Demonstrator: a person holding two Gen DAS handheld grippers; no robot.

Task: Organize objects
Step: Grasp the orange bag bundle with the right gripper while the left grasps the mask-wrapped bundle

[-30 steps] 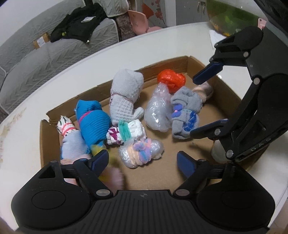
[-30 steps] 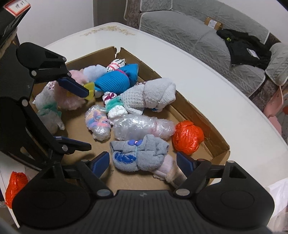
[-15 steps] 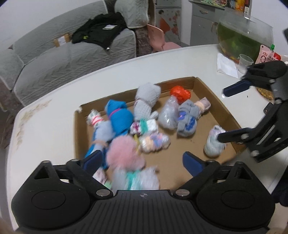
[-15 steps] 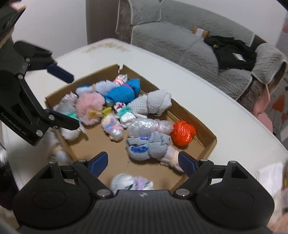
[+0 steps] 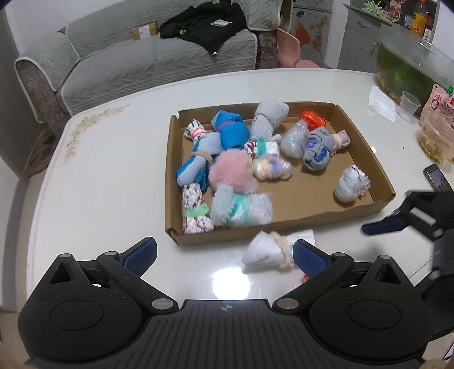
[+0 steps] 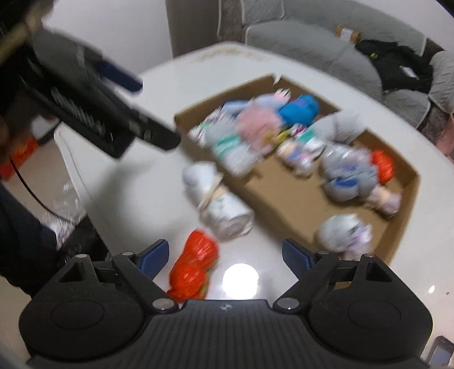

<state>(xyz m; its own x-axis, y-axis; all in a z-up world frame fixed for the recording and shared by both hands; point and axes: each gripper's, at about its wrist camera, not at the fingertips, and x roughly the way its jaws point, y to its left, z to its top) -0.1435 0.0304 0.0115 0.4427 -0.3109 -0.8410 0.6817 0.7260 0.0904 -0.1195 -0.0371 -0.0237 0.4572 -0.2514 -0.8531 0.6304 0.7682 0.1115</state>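
Note:
A shallow cardboard tray on the white table holds several rolled sock bundles, among them a pink fluffy one, a blue one and an orange one. Outside the tray's near wall lies a white bundle. My left gripper hovers over the table before the tray, its jaws opening and empty. My right gripper is open, its jaws closing a little. An orange bundle lies on the table beneath it, near its left finger and untouched. The right wrist view is blurred.
A grey sofa with a black garment stands behind the table. At the table's right are a fish tank, a plastic cup, a snack bag and a phone. A person's dark sleeve shows at the left.
Both grippers have drawn back from over the tray toward the table's near side. The pink fluffy bundle left the left gripper and lies in the tray. The white and orange bundles on the table came into view.

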